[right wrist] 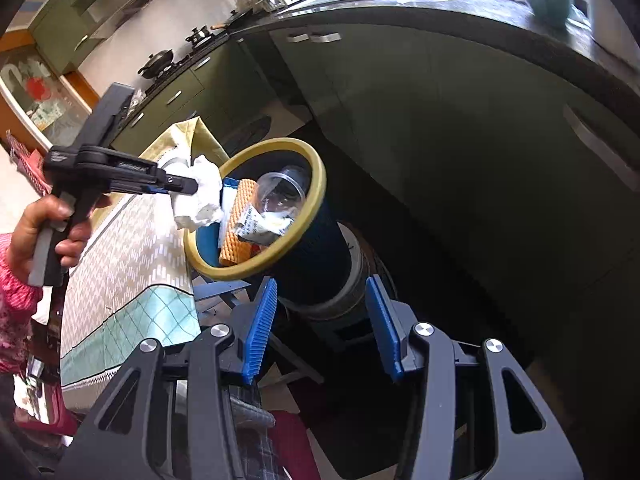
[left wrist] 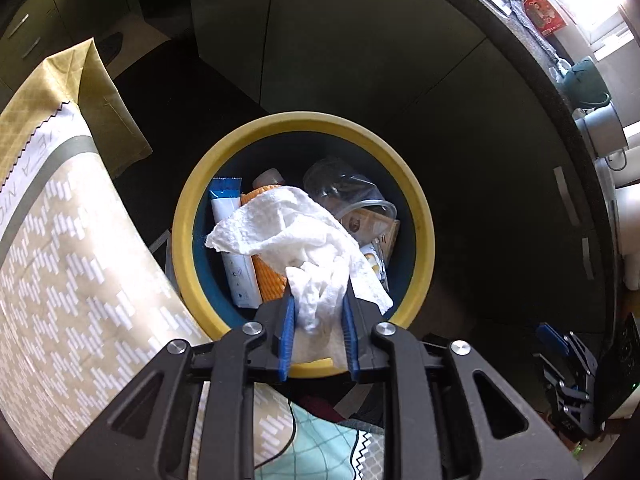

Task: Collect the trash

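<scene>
My left gripper (left wrist: pixel 319 312) is shut on a crumpled white paper towel (left wrist: pixel 304 240) and holds it just above the mouth of a dark blue bin with a yellow rim (left wrist: pixel 420 216). The bin holds a clear plastic cup (left wrist: pixel 344 188), an orange wafer pack (left wrist: pixel 268 276) and a blue-and-white wrapper (left wrist: pixel 232 232). In the right wrist view the left gripper (right wrist: pixel 192 188) holds the towel (right wrist: pixel 200 196) at the bin's near rim (right wrist: pixel 256 264). My right gripper (right wrist: pixel 320 320) is open and empty, below and in front of the bin.
A table with a beige patterned cloth (left wrist: pixel 72 280) lies left of the bin. Dark green cabinets (right wrist: pixel 440 120) and a black counter (right wrist: pixel 480 12) curve behind and to the right. A stool or stand (right wrist: pixel 344 304) sits under the bin.
</scene>
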Demonstrator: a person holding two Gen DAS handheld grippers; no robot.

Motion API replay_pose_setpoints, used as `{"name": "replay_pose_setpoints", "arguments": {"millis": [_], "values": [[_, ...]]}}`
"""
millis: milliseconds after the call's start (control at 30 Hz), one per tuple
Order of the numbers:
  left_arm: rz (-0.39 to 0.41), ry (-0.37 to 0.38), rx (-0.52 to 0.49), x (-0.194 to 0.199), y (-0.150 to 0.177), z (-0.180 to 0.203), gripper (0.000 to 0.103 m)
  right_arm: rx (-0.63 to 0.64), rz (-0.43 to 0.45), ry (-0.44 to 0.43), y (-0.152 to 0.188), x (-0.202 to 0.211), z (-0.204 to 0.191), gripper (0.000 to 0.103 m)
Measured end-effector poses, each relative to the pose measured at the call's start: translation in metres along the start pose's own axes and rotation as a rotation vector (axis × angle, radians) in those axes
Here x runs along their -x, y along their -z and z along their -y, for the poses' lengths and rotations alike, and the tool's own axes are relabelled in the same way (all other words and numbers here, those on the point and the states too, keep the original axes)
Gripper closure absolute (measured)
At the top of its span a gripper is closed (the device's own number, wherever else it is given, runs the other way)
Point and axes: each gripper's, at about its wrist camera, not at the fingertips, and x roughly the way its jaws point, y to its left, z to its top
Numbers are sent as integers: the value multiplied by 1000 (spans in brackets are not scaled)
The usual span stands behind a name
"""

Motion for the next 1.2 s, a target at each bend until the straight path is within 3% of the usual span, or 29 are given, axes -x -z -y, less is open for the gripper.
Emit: {"name": "replay_pose_setpoints", "arguments": {"millis": [33,67,133,300,400,467,600,667,833,1067,1200], "values": [[2,-11,5,-4,-2,0,73,-14,-3,-6,5,1,4,56],[3,-22,4,-6,-4,0,55,-26,-6,-13,10,1,7,56],[26,-52,5,-3,-4,-2,36,-51,-11,-30,18,-1,13,55],[90,-33,-26,32,14,-5,35,-66,-35,-91,30,-12,7,55],[204,-35,-60,76,49,-9,30,-19,-21,-137,31,-9,-17,54],[291,-52,-71,108,81,-14,17,33,-6,-169,30,-9,-44,49],[493,-137,-64,168,165,-39,12,190,25,-190,38,0,-106,44],[600,-186,-23,193,212,-56,7,253,44,-193,44,3,-133,40],[797,-281,113,233,315,-89,7,354,105,-171,60,5,-186,35],[921,-430,252,255,424,-113,7,458,248,-76,80,33,-238,15],[980,-511,304,265,467,-109,6,501,304,-47,95,48,-258,13]]}}
